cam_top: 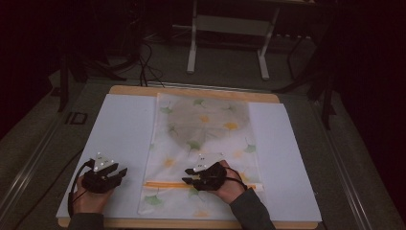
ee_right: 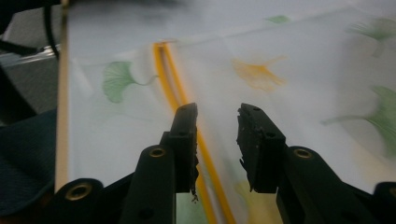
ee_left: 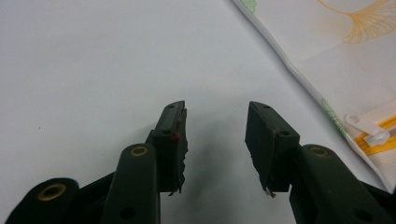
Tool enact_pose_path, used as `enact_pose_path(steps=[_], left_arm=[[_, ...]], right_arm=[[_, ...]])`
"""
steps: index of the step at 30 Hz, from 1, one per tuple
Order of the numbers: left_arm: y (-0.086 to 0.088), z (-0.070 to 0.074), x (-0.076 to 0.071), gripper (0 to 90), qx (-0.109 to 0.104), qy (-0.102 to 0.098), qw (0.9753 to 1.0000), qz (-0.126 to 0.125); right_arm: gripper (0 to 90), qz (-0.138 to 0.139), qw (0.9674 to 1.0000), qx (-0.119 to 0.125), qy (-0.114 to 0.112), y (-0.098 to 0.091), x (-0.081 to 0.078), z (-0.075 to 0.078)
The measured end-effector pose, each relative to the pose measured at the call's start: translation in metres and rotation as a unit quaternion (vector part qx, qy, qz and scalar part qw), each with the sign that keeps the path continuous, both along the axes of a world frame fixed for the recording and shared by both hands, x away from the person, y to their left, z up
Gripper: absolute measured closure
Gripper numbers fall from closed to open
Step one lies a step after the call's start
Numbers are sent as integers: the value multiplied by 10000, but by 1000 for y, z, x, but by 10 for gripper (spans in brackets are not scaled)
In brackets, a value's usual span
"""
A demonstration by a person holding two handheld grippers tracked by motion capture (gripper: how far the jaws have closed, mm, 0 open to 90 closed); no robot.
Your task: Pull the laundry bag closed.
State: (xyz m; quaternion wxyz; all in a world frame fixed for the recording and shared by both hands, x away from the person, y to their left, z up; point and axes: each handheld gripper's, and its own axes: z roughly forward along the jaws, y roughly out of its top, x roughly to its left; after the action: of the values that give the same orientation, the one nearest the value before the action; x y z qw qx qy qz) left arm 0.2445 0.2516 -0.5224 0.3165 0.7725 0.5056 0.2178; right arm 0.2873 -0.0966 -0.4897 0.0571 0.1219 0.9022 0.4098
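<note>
Zip bag [cam_top: 203, 143] flat on white board [cam_top: 119, 129]; your right gripper [cam_top: 189, 180] over orange zipper [cam_top: 165, 184], jaws half open, gripping nothing. Left gripper [cam_top: 119, 173] wide, empty, beside bag. Next, I'd judge: find white slider [ee_left: 369, 129], pinch squarely

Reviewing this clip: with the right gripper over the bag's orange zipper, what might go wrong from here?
The right gripper stands open over the orange zipper with nothing clamped; closing here may pinch the thin printed bag instead of the zipper. The left gripper is open over the white board, off the bag, so a pull might drag it.
</note>
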Motion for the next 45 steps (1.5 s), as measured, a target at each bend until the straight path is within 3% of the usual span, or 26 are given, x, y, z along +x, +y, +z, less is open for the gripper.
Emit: enact_pose_path(steps=[3, 18, 24, 39, 45], left_arm=[[-1, -1, 1, 580, 10, 22, 10000, -7], [-3, -2, 1, 575, 76, 97, 9999, -99], [-4, -3, 1, 568, 84, 124, 9998, -109], [-6, -4, 1, 570, 101, 144, 9997, -151], [-6, -4, 1, 572, 107, 148, 9997, -146]], right_arm=[[692, 141, 9999, -28, 7, 10, -2, -1], [652, 232, 9995, 189, 103, 36, 0, -8], [623, 350, 9991, 169, 140, 47, 0, -11], [604, 228, 9991, 285, 229, 74, 1, -19], [592, 259, 9995, 142, 86, 89, 0, -23]])
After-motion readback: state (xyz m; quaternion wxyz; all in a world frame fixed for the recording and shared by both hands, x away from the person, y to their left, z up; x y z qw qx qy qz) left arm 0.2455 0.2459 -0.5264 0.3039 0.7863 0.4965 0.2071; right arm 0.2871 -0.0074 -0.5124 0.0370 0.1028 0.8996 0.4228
